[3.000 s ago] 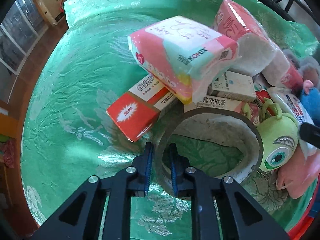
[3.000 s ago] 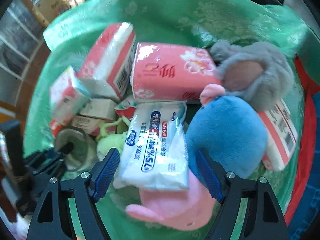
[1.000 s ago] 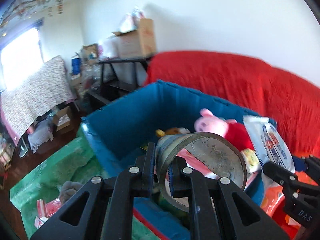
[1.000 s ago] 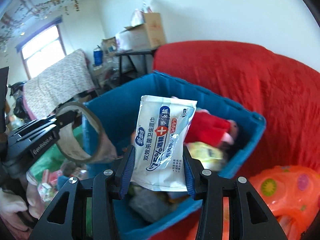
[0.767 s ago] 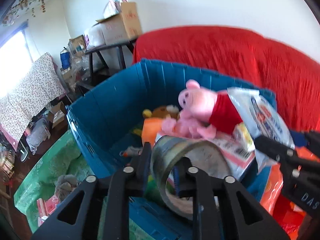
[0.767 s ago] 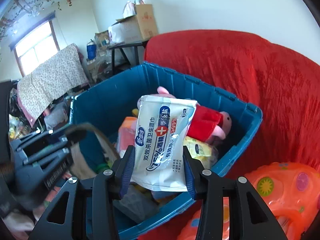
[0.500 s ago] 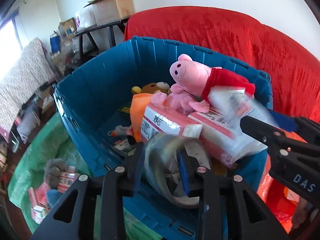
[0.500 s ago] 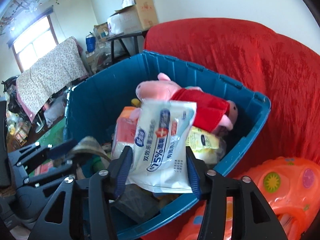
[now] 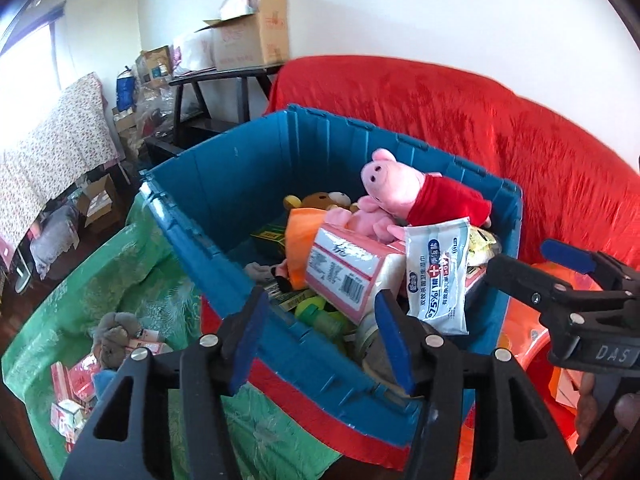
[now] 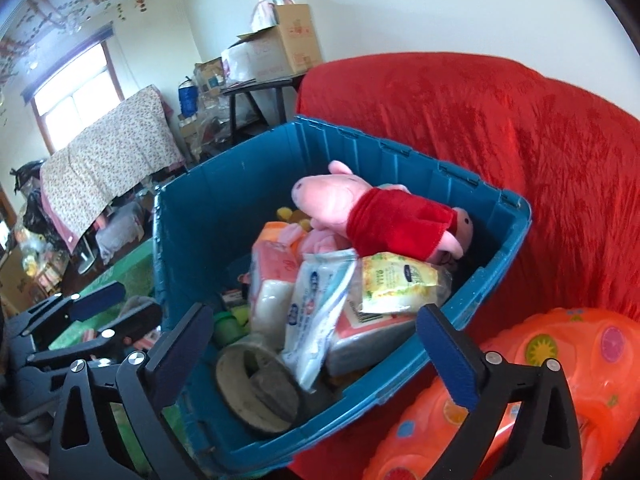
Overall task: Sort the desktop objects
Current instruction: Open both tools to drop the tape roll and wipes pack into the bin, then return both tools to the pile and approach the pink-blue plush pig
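Both claws have just opened over the blue bin [image 10: 496, 280], left claw [image 9: 320, 336] dropping the tape roll [image 10: 256, 392] and right claw [image 10: 320, 356] the wet wipes pack [image 10: 316, 312], so both things are sorted inside and more wait on the green worktop [image 9: 120, 280].

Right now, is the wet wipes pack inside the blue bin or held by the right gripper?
Inside. The wet wipes pack leans on packets in the blue bin; the right gripper, its jaws just opened, holds nothing.

1 blue bin [image 10: 496, 276]; 1 pig plush [image 10: 360, 208]; 1 tape roll [image 10: 256, 388]; 1 wipes pk [image 9: 438, 276].
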Tool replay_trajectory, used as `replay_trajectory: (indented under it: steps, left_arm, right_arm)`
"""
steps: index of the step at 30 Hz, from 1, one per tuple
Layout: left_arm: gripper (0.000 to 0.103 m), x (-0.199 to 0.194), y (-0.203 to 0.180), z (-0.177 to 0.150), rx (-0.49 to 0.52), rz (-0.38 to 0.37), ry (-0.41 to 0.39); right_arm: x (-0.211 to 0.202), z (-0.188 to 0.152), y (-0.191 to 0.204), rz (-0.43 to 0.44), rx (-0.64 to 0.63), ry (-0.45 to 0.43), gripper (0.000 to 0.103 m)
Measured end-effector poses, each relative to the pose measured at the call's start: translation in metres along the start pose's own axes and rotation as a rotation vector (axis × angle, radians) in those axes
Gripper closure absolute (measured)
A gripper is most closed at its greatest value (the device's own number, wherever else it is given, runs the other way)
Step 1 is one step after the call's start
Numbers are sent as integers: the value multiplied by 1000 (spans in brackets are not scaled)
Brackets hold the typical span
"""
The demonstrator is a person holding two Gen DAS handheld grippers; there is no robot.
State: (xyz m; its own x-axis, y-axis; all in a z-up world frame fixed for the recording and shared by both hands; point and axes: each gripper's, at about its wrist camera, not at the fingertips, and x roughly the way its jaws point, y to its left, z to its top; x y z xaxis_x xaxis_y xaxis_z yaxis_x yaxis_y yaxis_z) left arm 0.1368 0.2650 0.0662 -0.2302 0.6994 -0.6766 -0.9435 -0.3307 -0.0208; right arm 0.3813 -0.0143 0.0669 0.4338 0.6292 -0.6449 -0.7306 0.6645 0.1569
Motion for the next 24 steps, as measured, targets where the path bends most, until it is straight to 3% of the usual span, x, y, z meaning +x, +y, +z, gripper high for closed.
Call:
replay_trajectory:
  steps: [5,12,18,24]
  left_arm:
    - [49,-26,40,-15,-80,23,-28]
    - [49,-58,128,-59,-224,151,-58]
    - [49,-67,225,-126,-373,310,-7]
    - [49,-54,306,-213,-484,453,89]
  right_arm:
    - [-10,-3,28,14,-38,-11,1]
    - [-13,-11,102,106,-153,-19,0]
    - [18,-29,194,216,-289,33,0]
    - [90,-72,287,333,-383,188,0]
